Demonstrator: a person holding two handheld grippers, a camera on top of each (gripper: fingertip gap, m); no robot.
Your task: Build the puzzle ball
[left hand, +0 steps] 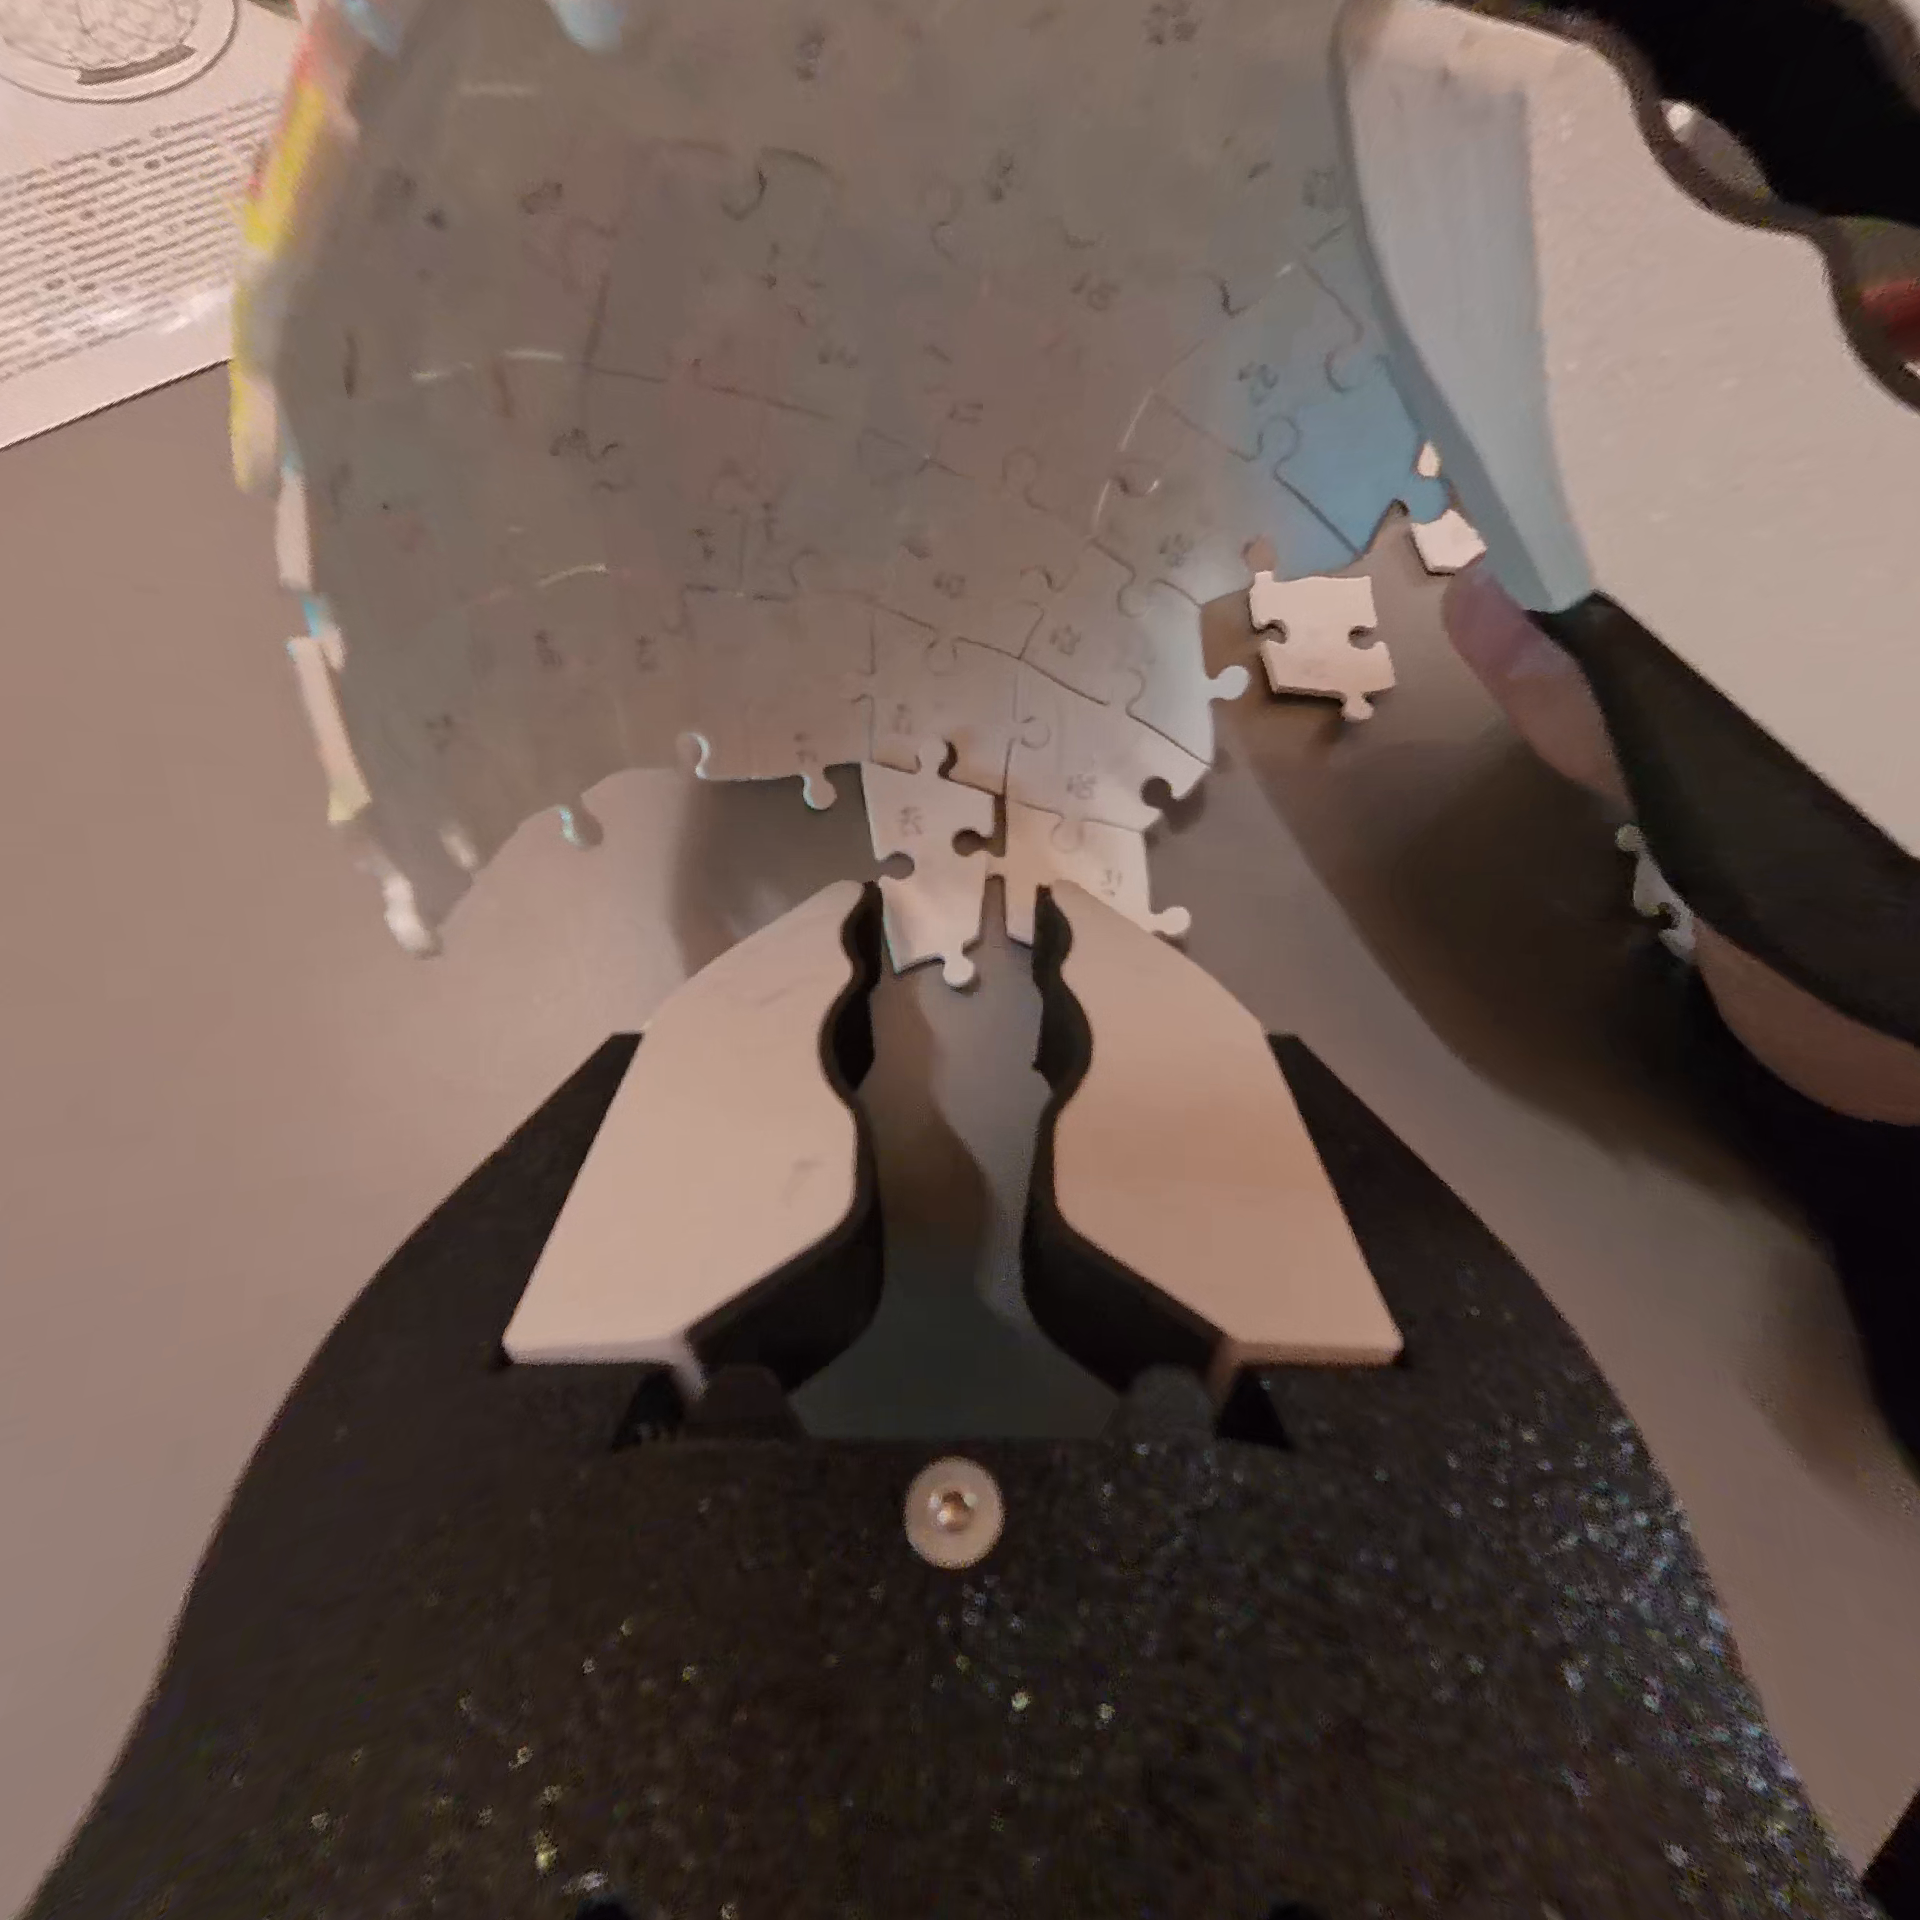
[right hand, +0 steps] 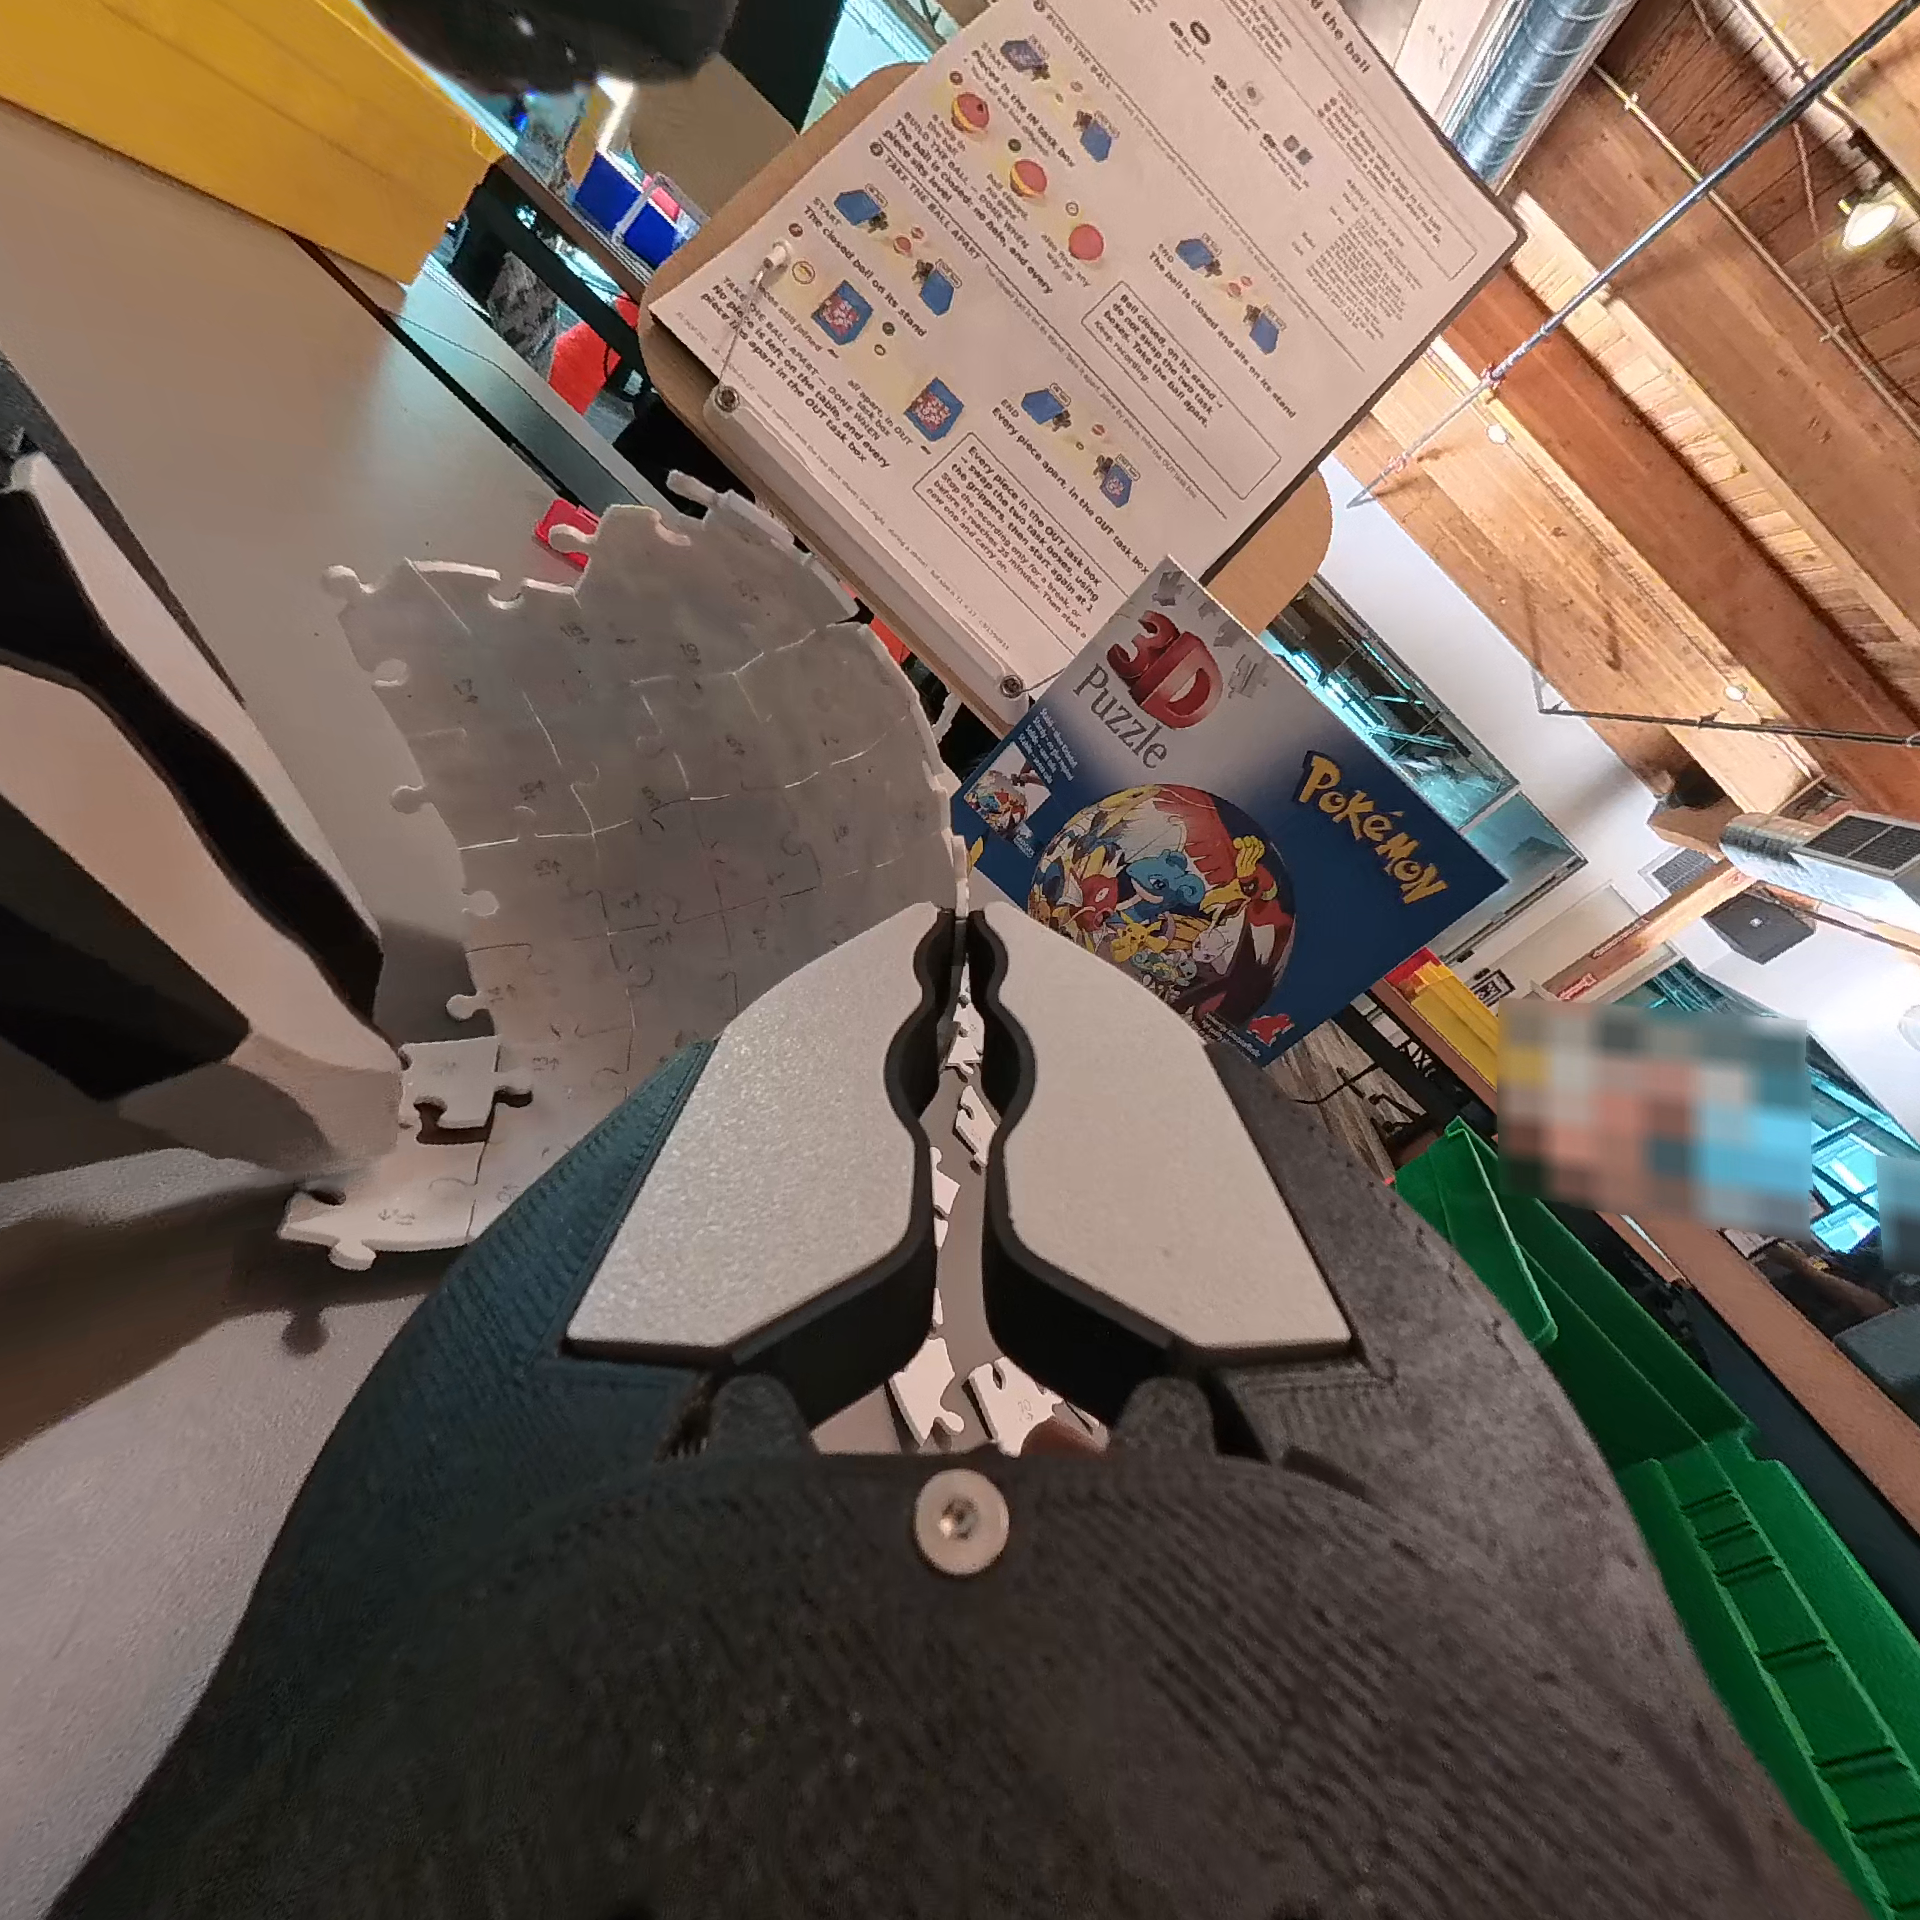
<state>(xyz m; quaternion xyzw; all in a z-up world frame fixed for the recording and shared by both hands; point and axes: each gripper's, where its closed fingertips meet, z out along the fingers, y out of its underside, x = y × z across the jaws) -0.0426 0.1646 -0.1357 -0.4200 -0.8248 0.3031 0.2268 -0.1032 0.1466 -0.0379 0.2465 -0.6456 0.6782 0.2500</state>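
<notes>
The partly built puzzle ball is a curved shell of joined grey-backed pieces [left hand: 790, 416], seen from its hollow inside, with coloured print along its left rim. My left gripper [left hand: 956, 914] is closed on the shell's lowest pieces just above the table. My right gripper [right hand: 961, 925] is shut on the shell's side rim [right hand: 665, 779]. In the left wrist view its white finger [left hand: 1455, 312] lies against the shell's right edge. The left gripper's finger [right hand: 208, 831] shows at the left of the right wrist view. Loose pieces [left hand: 1320, 644] lie on the table beside the shell.
The grey table [left hand: 260, 1143] carries a printed sheet [left hand: 104, 156] at the far left. A clipboard with an instruction sheet [right hand: 1039, 260] and the puzzle box [right hand: 1226, 821] stand behind. Green bins [right hand: 1714, 1455] are at the right, a yellow bin [right hand: 208, 104] far left. A hand [left hand: 1507, 665] holds the right gripper.
</notes>
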